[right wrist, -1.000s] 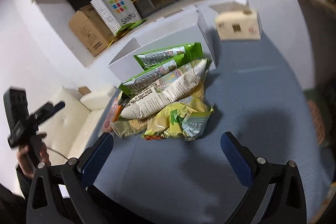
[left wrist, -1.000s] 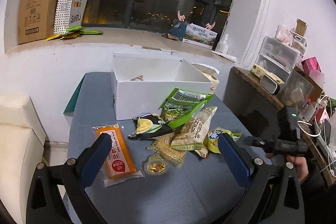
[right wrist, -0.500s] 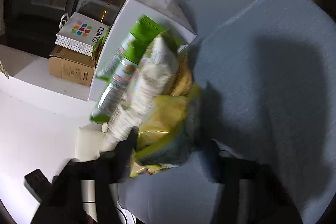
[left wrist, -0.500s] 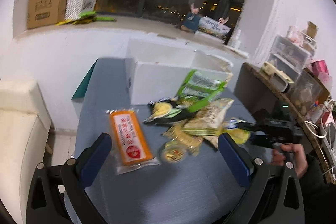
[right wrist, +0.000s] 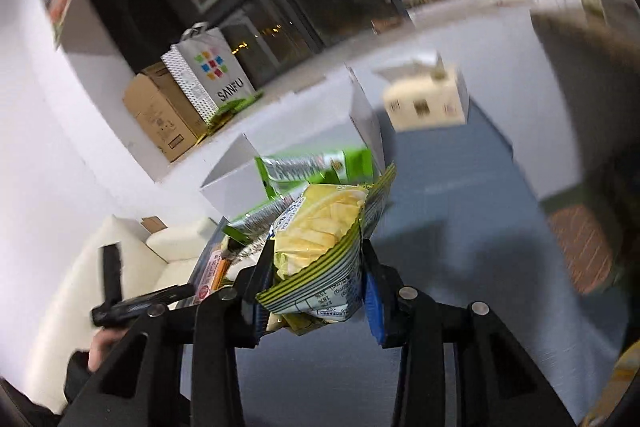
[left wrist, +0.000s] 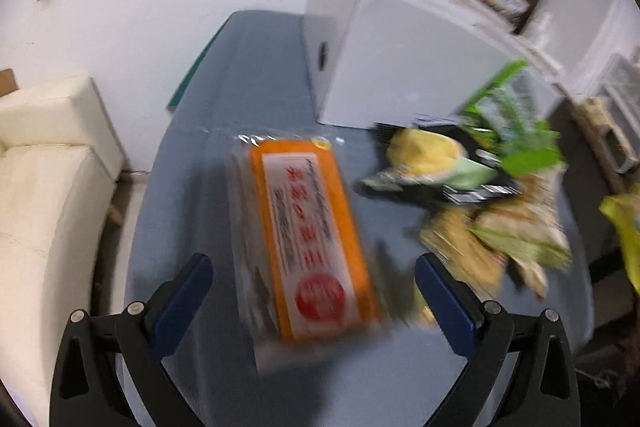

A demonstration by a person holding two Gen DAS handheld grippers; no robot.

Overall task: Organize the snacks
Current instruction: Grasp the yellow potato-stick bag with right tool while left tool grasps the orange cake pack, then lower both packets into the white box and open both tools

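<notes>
**Two tools: one gripping a chip bag, one spread above an orange packet**

Low in the right wrist view, the right tool (right wrist: 316,291) is clenched on a yellow-and-green striped chip bag (right wrist: 320,239); its jaws have just been closing, and both pads now press the bag's lower end. That end is crumpled and partly hidden behind the black fingers, so the print there is hard to read. Behind the bag, green snack packets (right wrist: 304,167) lean against a white box (right wrist: 236,183), whose inside cannot be seen. At the lower left, a person's hand (right wrist: 100,347) holds the other tool's handle, cut off by the frame edge.

In the left wrist view, motion blur smears almost everything. The left tool (left wrist: 312,291) stands released, its blue pads wide apart, with an orange packet (left wrist: 308,239) lying flat on the grey-blue desk (left wrist: 248,75) between and beyond them, untouched. To the right a blurred heap of snacks (left wrist: 480,187) lies near the white box; single packets there are hard to tell apart. A yellow-green smear at the right edge is cut off.
</notes>
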